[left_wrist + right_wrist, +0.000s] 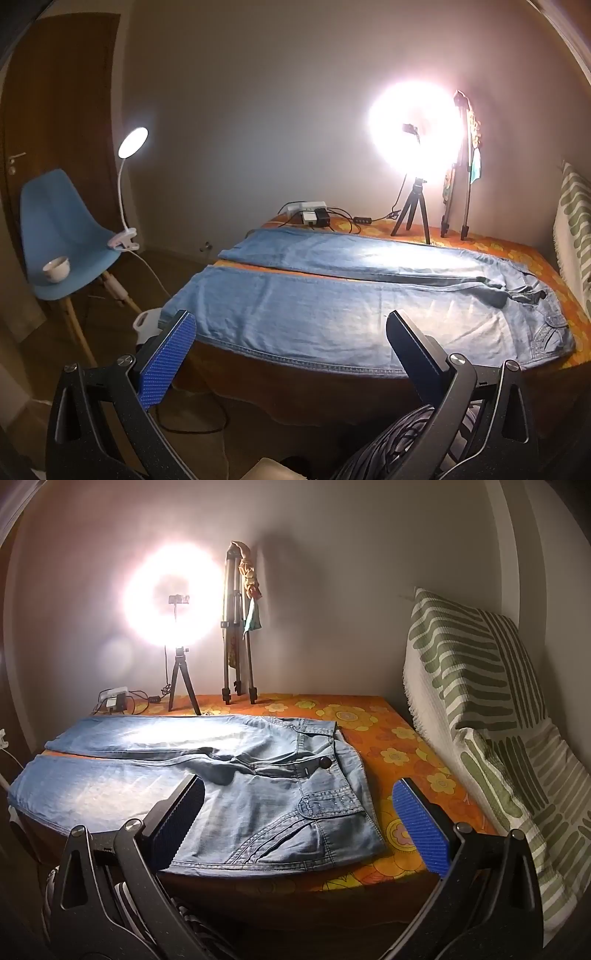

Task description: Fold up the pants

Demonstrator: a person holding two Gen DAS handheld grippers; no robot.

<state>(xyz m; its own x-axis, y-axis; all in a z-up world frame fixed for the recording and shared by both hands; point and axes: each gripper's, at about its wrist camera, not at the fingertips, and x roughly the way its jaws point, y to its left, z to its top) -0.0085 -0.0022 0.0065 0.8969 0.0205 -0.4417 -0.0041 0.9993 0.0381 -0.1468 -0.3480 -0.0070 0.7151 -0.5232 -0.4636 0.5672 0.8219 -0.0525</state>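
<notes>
Light blue jeans lie spread flat on the orange flowered bed cover, legs to the left and waist to the right. In the right wrist view the jeans show their button and front pocket, on the same cover. My left gripper hovers in front of the near leg, open, with nothing between its blue pads. My right gripper hangs open in front of the waist end, apart from the cloth.
A lit ring light on a small tripod, a folded tripod and a power strip with cables stand along the far edge. A green-striped pillow leans at right. At left are a blue chair with a cup and a clip lamp.
</notes>
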